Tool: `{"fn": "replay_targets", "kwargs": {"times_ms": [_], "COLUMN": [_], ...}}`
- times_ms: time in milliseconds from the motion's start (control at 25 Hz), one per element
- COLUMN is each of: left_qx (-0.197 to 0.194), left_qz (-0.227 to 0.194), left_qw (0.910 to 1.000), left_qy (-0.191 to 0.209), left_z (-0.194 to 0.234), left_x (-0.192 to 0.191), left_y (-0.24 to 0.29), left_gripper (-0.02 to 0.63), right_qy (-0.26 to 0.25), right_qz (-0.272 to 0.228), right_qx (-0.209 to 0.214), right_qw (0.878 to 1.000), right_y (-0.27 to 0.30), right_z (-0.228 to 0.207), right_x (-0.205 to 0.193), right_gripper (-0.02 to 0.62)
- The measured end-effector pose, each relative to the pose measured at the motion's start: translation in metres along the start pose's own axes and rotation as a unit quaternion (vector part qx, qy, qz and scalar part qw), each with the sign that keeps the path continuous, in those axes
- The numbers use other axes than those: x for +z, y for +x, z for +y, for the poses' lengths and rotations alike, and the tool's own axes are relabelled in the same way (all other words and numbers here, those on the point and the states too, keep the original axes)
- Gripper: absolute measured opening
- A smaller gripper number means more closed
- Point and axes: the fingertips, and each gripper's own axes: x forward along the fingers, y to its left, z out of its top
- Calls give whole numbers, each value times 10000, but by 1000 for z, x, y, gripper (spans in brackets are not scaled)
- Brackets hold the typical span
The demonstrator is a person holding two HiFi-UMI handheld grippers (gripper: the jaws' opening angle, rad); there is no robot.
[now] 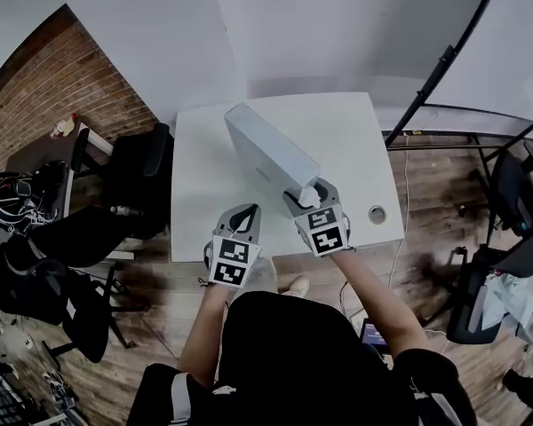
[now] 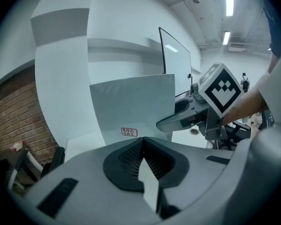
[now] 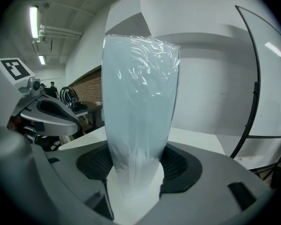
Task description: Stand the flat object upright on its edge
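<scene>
Box upright on table, right tool clamping its near end

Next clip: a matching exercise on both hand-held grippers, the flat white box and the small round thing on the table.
1. left hand-held gripper
2. right hand-held gripper
3. flat white box
4. small round thing

A. upright on its edge
B. jaws together, empty
C. on the table, near its right edge
D. clamped on the box's near end

Pairs: 1-B, 2-D, 3-A, 4-C
</scene>
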Motion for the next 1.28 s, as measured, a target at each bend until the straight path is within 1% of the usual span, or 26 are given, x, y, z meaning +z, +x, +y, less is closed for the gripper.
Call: {"fn": "replay_targets", "kwargs": {"times_ms": [400, 520, 760, 920, 1120, 1280], "left_qx": [-266, -387, -522, -800, -1037, -1272], "left_qz": [-59, -85, -34, -186, -140, -193], "left_qw": [9995, 9991, 9982, 9959, 9935, 9899], "left_qy": [144, 129, 289, 390, 440, 595], "left_z": [16, 22, 33, 36, 38, 36], "left_x": [13, 18, 21, 40, 44, 60], "left_y": [24, 33, 57, 72, 97, 115], "left_gripper": [12, 12, 12, 14, 12, 12], "right_qy": [206, 246, 419, 547, 671, 766], "right_qz": [-17, -1, 16, 32, 37, 23], "right_qx": [-313, -405, -605, -750, -977, -1156], "right_qw": [9993, 9989, 9973, 9957, 9929, 9903], "right_y": [13, 21, 32, 40, 47, 50], "right_z": [-17, -23, -40, -57, -74, -90], "right_x": [8, 12, 19, 23, 28, 31], "right_gripper": [290, 290, 290, 290, 290, 290]}}
